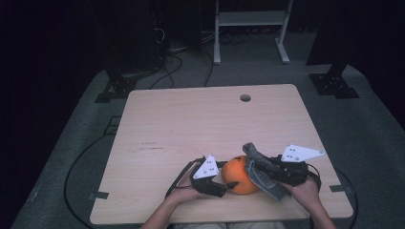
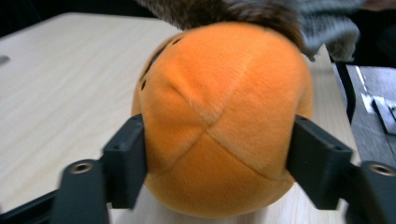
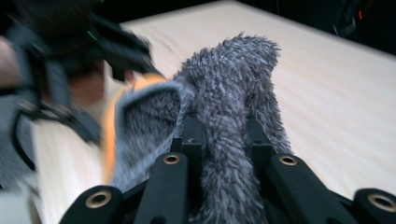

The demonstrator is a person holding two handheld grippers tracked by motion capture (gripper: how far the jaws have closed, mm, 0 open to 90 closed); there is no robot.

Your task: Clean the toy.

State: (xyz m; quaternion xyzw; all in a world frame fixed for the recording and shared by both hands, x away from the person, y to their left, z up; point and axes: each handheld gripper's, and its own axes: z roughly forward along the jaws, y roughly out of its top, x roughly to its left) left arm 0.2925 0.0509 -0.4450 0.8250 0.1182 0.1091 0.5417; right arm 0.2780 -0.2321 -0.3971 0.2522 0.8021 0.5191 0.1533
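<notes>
An orange plush ball (image 1: 241,175) rests on the wooden table (image 1: 191,119) near its front edge. My left gripper (image 1: 228,186) comes at it from the left; in the left gripper view its black pads (image 2: 128,158) press against both sides of the ball (image 2: 219,116). My right gripper (image 1: 261,168) is shut on a grey fuzzy cloth (image 1: 260,175), which lies against the top right of the ball. In the right gripper view the cloth (image 3: 233,93) is pinched between the jaws, and a strip of the orange ball (image 3: 109,135) peeks out behind it.
A round cable hole (image 1: 245,98) sits near the table's far edge. A white metal frame (image 1: 250,19) and dark stands are on the grey floor beyond, with cables (image 1: 76,162) trailing on the left. The table's far half is bare wood.
</notes>
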